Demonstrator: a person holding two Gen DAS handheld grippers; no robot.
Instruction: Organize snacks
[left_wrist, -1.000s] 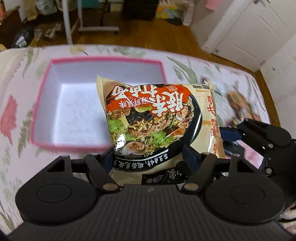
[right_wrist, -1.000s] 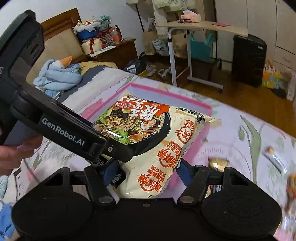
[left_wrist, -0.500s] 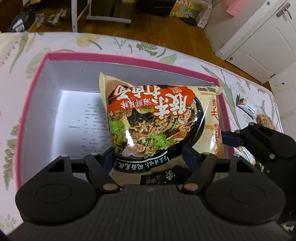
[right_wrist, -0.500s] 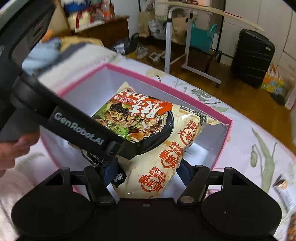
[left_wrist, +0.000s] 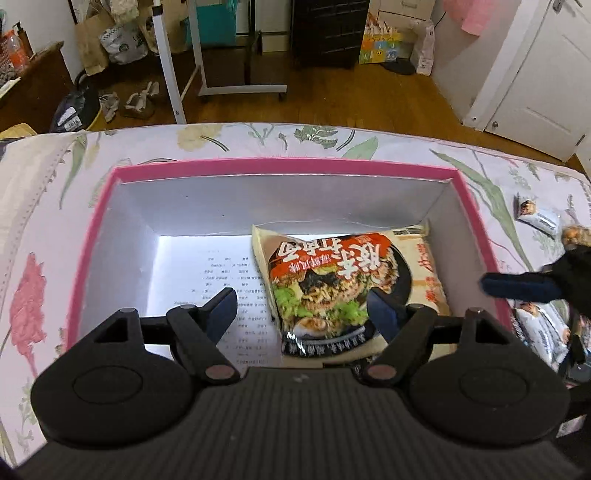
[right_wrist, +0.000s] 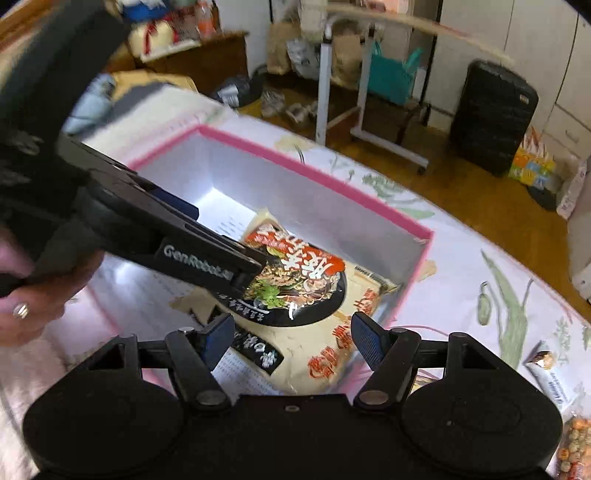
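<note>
Tilting steeply downward, both open hand-held grippers, left (left_wrist: 303, 312) and right (right_wrist: 291, 338), above boxed noodle packet (left_wrist: 351, 284).

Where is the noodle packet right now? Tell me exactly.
The noodle packet lies inside the pink-rimmed box, on its floor toward the right wall in the left wrist view, partly on a printed sheet.
</note>
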